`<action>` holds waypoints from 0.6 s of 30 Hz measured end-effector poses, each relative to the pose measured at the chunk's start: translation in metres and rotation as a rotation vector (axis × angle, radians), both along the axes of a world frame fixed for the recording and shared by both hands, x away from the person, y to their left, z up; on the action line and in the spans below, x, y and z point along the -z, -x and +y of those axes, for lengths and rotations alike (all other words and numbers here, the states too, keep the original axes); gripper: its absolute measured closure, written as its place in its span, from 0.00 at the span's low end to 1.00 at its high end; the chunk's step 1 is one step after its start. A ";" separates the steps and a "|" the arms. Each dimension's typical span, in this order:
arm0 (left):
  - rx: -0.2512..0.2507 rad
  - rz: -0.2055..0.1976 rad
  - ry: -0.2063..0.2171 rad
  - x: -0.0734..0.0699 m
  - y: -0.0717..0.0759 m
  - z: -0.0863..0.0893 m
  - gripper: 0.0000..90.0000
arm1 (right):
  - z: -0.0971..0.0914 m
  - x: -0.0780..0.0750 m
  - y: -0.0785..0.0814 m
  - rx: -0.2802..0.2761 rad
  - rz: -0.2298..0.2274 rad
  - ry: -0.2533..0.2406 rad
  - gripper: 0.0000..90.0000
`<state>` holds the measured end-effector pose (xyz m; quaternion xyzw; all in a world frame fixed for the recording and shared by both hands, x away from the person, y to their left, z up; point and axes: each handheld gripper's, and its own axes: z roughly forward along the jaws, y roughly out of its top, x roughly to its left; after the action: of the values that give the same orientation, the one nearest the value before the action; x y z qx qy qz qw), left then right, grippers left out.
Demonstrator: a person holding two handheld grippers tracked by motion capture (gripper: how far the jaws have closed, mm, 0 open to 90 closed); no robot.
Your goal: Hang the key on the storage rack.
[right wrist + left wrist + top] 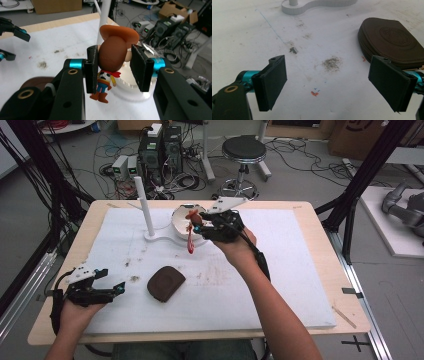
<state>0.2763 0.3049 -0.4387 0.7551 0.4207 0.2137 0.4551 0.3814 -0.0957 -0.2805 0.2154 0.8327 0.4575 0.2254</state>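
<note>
Right claw [113,68] is clamped on the figure [112,62], pads on both sides of its head, hat above the pads, body and boots hanging free below. From the high view I see it held off the worktop [280,270], just over the white bowl [181,220], with a red strap [190,240] dangling under the claw.

Left claw [329,82] is wide apart, holding nothing, low over the worktop. Brown pouch [392,42] sits just ahead of its right jaw; white post [144,202] and its base are further ahead.

Risks as I read them:
- Grip is on a rounded, smooth head. The right pad looks only partly seated, so the figure could rotate or squirt out if I move fast or tilt.
- Strap may snag the bowl rim or the post when I translate, yanking the figure loose.
- A drop from here lands in or beside the bowl and could bounce off.
- Post is close behind the right claw; a forward sweep could knock it.
</note>
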 end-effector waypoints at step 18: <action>0.004 0.010 0.001 0.003 -0.003 -0.003 0.17 | 0.086 -0.030 -0.021 -0.118 -0.054 0.065 0.67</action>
<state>0.2790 0.3021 -0.4422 0.7567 0.4217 0.2088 0.4539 0.4026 -0.0102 -0.2508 0.1463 0.8520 0.4483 0.2272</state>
